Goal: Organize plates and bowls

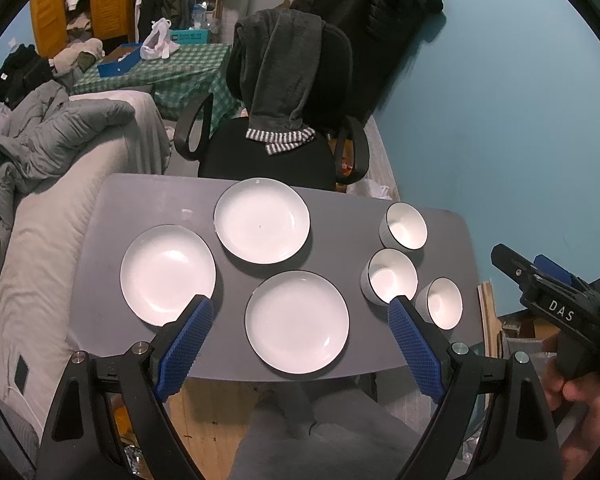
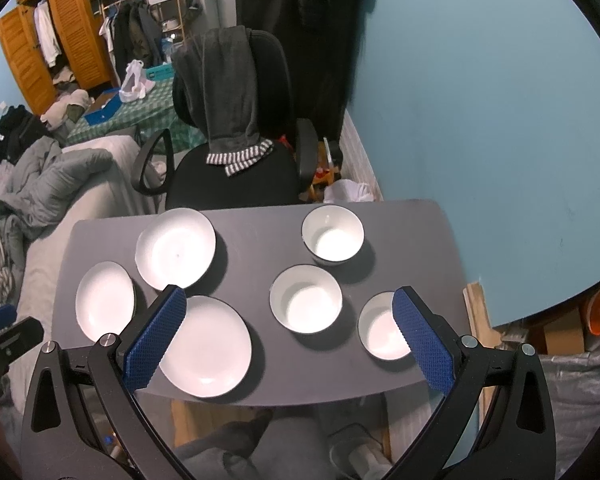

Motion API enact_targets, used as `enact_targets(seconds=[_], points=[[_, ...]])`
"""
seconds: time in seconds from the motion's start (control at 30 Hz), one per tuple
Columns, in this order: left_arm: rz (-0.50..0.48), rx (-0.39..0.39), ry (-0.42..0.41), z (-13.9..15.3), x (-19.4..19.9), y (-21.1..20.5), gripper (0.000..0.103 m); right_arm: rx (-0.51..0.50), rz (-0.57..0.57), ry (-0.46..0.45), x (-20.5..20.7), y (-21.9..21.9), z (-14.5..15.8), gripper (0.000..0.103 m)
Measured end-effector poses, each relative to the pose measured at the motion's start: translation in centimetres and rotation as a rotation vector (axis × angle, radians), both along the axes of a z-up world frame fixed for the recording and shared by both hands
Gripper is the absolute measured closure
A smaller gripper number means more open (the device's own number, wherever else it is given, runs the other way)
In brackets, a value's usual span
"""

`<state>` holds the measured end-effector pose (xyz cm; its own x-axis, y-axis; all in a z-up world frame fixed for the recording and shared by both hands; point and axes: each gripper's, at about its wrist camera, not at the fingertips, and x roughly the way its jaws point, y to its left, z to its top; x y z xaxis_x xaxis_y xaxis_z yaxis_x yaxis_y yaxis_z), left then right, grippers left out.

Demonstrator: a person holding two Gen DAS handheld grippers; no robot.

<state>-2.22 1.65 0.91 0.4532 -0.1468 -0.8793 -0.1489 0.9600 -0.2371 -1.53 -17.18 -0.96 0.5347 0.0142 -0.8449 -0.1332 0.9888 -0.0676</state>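
White crockery lies spread on a grey table (image 1: 140, 200), nothing stacked yet. Left plate (image 1: 167, 274) sits near the edge by the sofa, far plate (image 1: 262, 225) behind, near plate (image 1: 297, 321) in front; three bowls (image 2: 306, 298) stand apart on the right. Left gripper (image 1: 300, 312) hovers above the near plate, jaws wide, holding nothing. Right gripper (image 2: 290, 302) hangs spread and empty over the bowls. My judgement: start with one plate, pinch its rim squarely, lift level, and lower it centred onto a neighbour; nest bowls likewise, avoiding knocks.
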Motion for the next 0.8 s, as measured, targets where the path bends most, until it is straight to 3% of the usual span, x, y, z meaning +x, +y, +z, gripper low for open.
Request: enact_targets(seconds=[0.2,0.43,0.8], points=[[0.013,0.007,0.011,-0.7,0.1,0.4,0.012,-0.009,0.02,0.0,0.2,-0.2,-0.3,0.002],[0.024,0.069,0.009,-2.0,0.1,1.6,0.012,-0.033,0.086,0.024,2.0,-0.2,-1.4,0.002],[0.045,0.07,0.116,-7.2,0.1,2.9,0.012,0.001,0.273,0.116,4.4,2.7,-5.5,0.002]])
